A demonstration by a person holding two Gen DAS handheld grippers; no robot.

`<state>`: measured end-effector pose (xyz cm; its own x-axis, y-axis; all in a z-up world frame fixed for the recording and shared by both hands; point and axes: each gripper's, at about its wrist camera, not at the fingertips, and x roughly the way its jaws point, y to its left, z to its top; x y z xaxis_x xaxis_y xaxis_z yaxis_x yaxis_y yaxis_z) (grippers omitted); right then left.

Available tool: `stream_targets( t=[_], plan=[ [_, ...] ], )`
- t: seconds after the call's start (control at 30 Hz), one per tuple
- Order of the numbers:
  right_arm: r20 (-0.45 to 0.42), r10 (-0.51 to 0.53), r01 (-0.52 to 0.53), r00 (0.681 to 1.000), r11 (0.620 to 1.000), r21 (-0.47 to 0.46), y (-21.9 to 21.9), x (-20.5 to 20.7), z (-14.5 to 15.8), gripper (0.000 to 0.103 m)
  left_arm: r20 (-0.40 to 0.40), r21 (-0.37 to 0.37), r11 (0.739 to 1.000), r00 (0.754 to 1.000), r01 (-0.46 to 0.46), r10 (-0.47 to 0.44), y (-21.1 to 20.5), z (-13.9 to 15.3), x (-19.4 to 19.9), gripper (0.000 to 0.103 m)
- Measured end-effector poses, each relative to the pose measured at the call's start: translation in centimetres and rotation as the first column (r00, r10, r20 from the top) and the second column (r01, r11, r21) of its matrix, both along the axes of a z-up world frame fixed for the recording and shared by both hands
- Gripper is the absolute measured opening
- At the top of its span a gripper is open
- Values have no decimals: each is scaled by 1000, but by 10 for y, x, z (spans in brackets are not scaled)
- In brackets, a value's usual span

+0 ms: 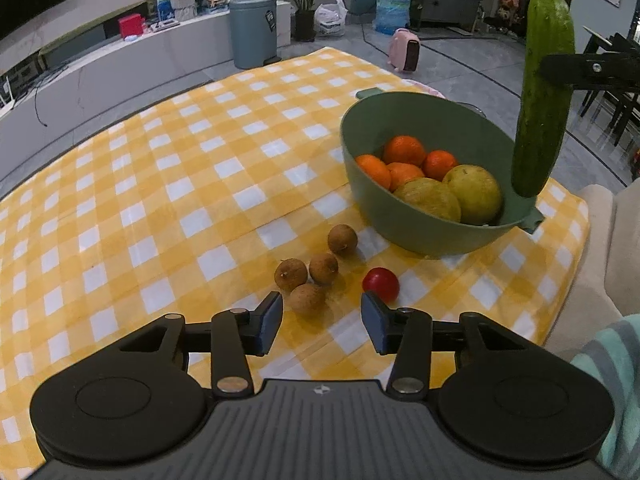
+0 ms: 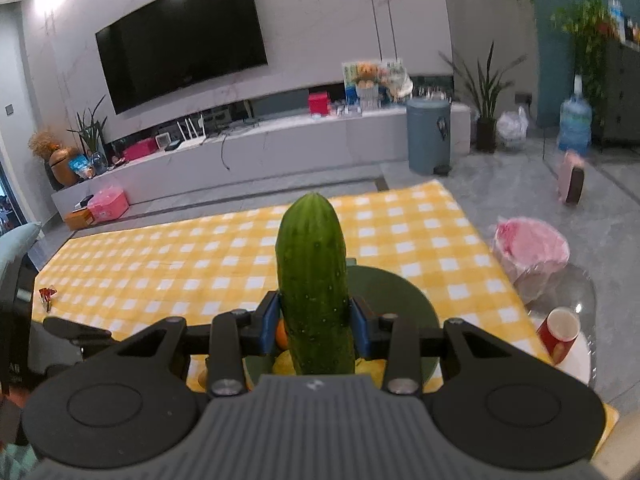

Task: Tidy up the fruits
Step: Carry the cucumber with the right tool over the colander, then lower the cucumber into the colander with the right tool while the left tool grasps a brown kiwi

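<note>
- Left gripper [image 1: 322, 322]: black linkage arms, silver screws, blue pads on the jaws, grey ribbed body with a small logo.
- Sleeve [image 1: 616, 364]: teal and grey stripes.

We see a table covered by a yellow-and-white checked cloth [image 1: 168, 184], which reaches to its edges. On the cloth stands a green bowl [image 1: 404, 220] with small handles, near the right side. Just in front of the bowl lie four small brown longans [image 1: 320, 268] in a loose cluster, some touching, and beside them to the right a red cherry tomato [image 1: 381, 284]. In the right wrist view, a small red object [image 2: 47, 295], too small to identify, lies at the cloth's left edge.
</note>
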<state>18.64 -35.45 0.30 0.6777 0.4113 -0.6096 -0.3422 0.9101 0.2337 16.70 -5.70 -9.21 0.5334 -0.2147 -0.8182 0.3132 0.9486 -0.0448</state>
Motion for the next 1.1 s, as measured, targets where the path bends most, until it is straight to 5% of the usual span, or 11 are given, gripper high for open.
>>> stream_targets(
  t=[0.33, 0.93, 1.1],
  plan=[
    [-164, -5, 0, 986, 999, -32, 14, 38, -41, 35, -25, -6, 1000, 1000, -3, 3, 2, -11, 15, 53],
    [-206, -26, 5, 978, 995, -100, 38, 90, -78, 34, -94, -24, 999, 995, -24, 21, 2, -37, 33, 49],
    [-211, -20, -5, 977, 993, -120, 43, 100, -83, 21, -105, -25, 999, 994, -25, 22, 2, -39, 36, 49]
  ],
)
